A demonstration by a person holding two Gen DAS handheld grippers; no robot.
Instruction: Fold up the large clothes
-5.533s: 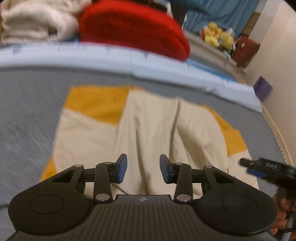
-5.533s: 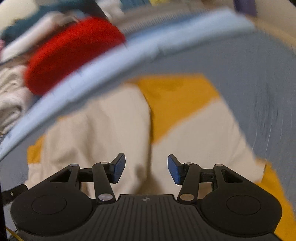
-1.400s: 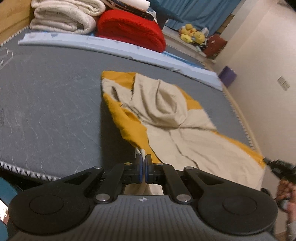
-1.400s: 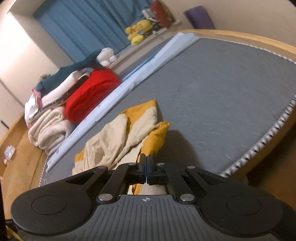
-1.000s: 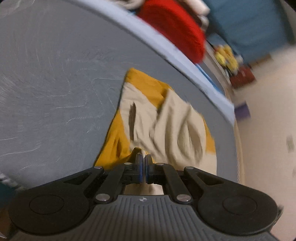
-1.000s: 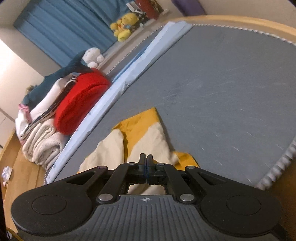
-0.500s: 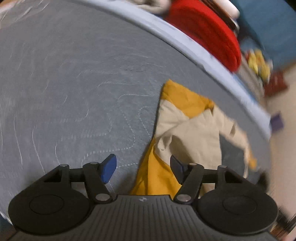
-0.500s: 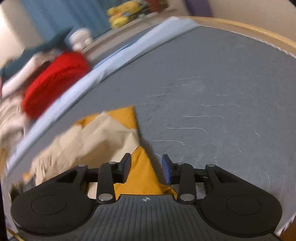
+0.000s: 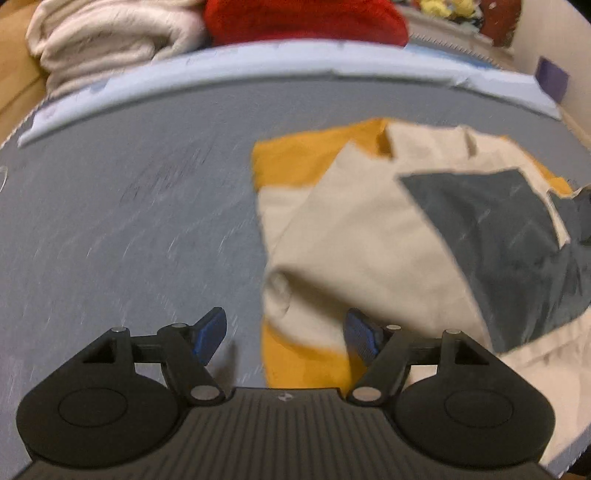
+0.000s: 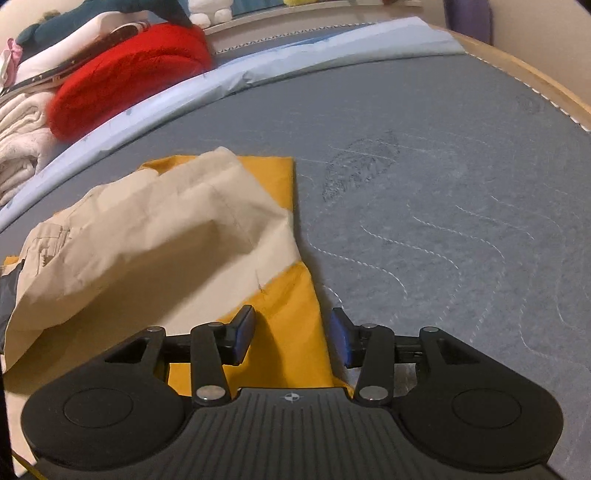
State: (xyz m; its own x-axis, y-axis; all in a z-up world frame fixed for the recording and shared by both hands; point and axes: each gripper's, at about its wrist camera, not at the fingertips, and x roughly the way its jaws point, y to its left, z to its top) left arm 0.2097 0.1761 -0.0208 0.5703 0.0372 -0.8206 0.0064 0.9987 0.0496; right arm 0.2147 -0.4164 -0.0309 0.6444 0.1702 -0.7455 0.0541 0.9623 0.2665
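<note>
Left wrist view shows the left gripper [image 9: 284, 332] low over a grey quilted mattress [image 9: 129, 221], its jaws apart after just opening, the yellow edge of a cream and mustard-yellow garment [image 9: 351, 251] lying loose between them, pressed by neither pad. The garment lies crumpled on the mattress, partly doubled over itself, with a dark grey lining [image 9: 498, 240] turned up on its right part. Behind it run a pale blue folded sheet [image 9: 258, 62], a red blanket [image 9: 303, 18] and cream blankets [image 9: 110, 37]. From the right wrist, the right gripper [image 10: 291, 336] also has its jaws apart, just opened, straddling the garment's [image 10: 166, 229] yellow right edge without clamping it; bare mattress [image 10: 443, 184] spreads to the right
</note>
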